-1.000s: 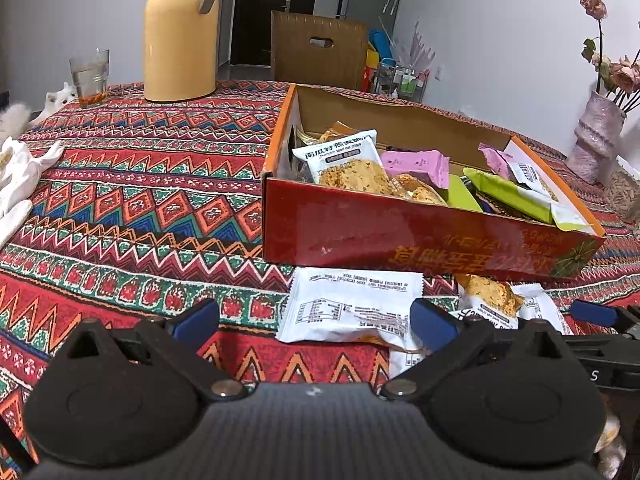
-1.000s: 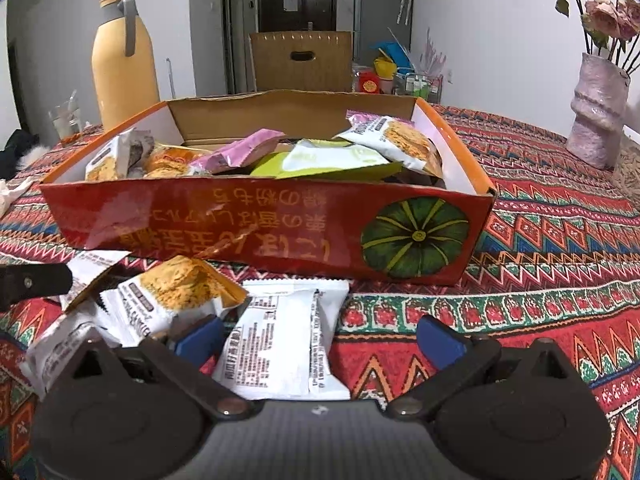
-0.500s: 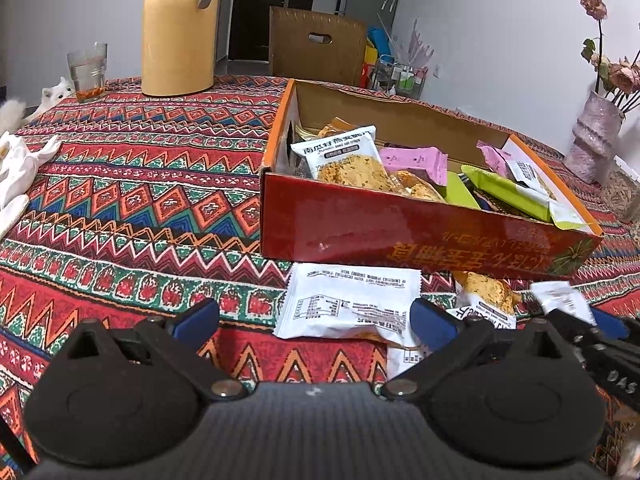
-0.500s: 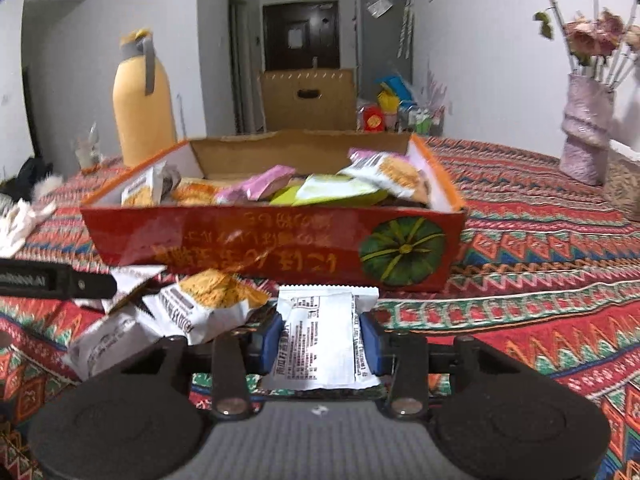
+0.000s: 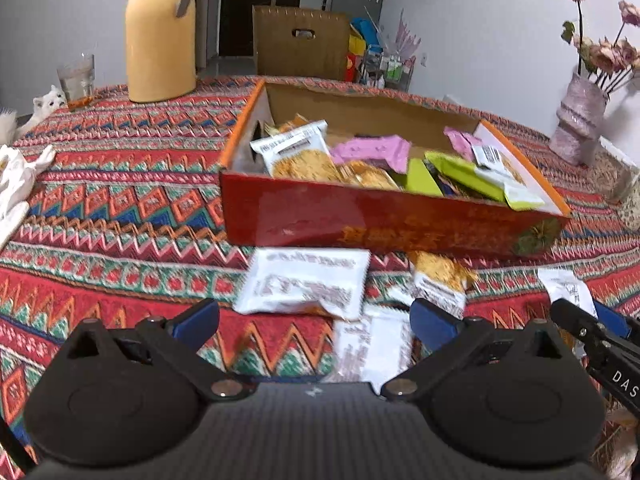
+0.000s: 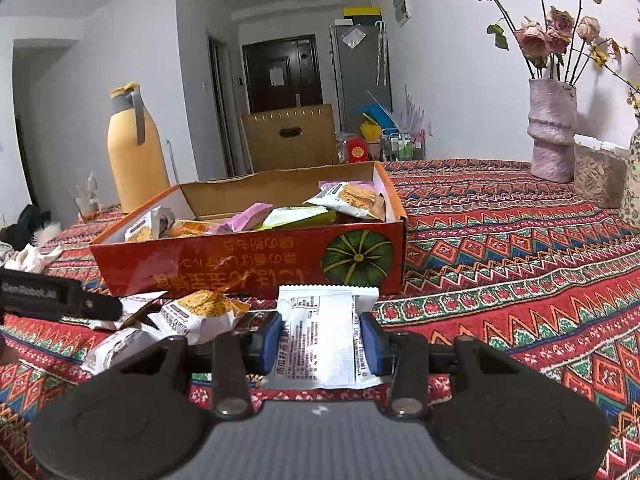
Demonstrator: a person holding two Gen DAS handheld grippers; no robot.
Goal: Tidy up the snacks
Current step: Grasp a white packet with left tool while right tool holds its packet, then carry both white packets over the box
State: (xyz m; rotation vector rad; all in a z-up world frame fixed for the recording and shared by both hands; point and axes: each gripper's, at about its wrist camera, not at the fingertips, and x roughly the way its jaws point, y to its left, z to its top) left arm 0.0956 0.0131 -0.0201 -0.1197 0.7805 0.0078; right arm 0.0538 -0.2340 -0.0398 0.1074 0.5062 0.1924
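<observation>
While the right gripper pinches a white snack packet just above the table's near edge, the red box lies straight ahead, long side facing it. Only the left wrist view shows the left gripper spread, empty, over loose packets.

In the left wrist view, the print on the white packets near the tabletop's front edge is blurred past reading. The yellow flask loses its top to the frame. The box wall hides the lower snacks.
</observation>
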